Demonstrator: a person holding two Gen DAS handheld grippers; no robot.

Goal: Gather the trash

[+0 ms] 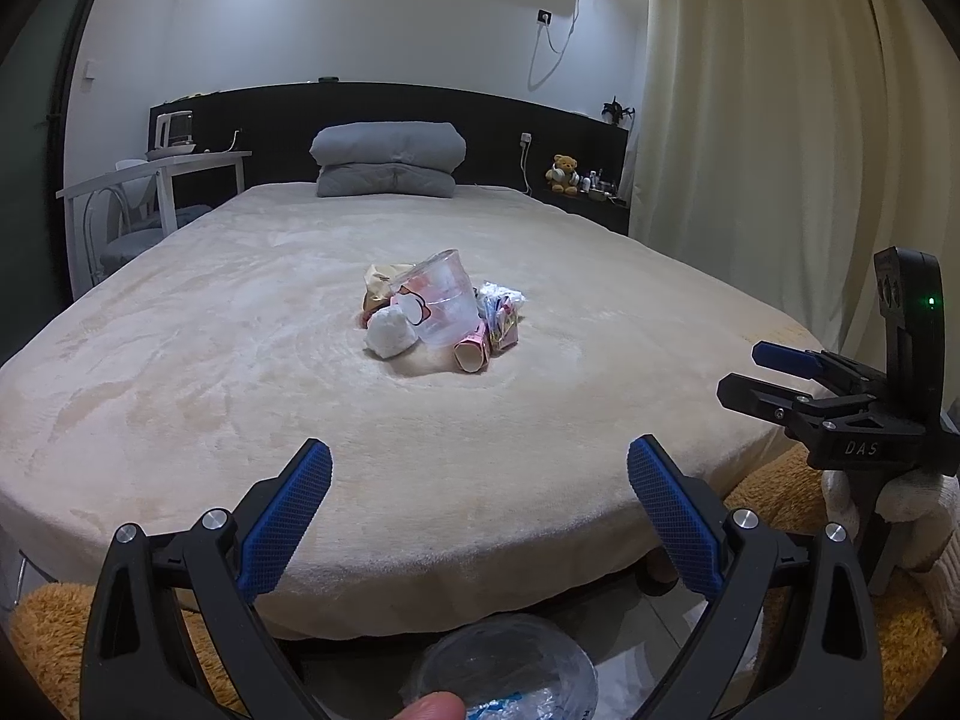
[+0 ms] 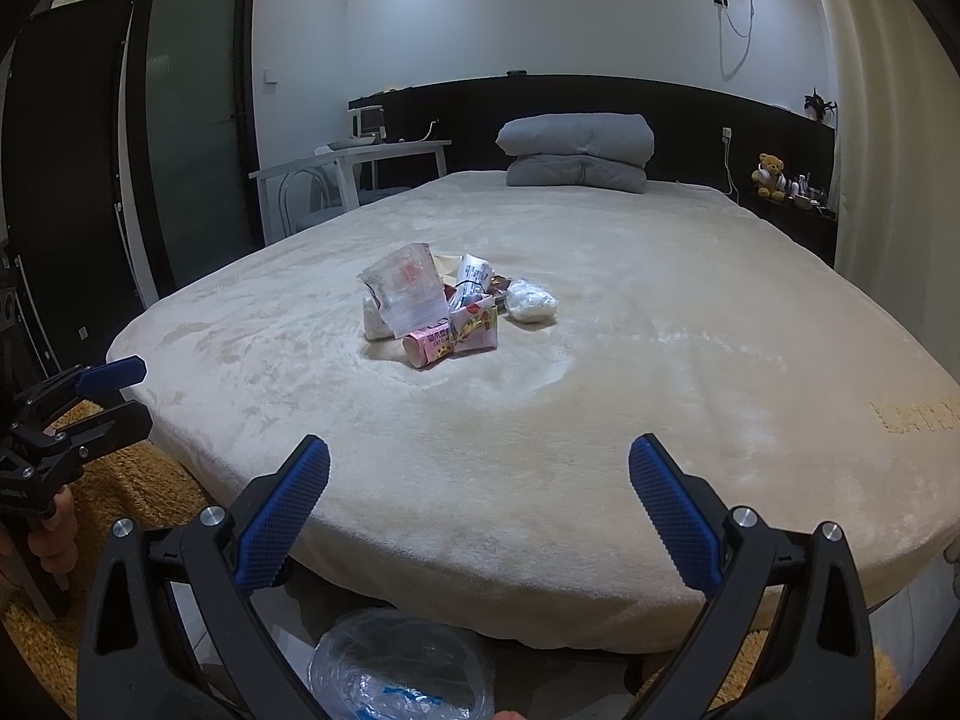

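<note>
A: Left wrist view: the left tongs [image 1: 480, 498] gape wide and empty over the bed [image 1: 180, 408]. The trash [image 1: 441, 315] sits mid-bed, well apart; a lined bin [image 1: 510, 669] waits below.

B: Right wrist view: the right tongs [image 2: 480, 498] are also spread, holding nothing. It looks like the start; next comes a reach forward. The pink carton [image 2: 435, 347] lies flat, its long axis pointing toward the camera's left.
</note>
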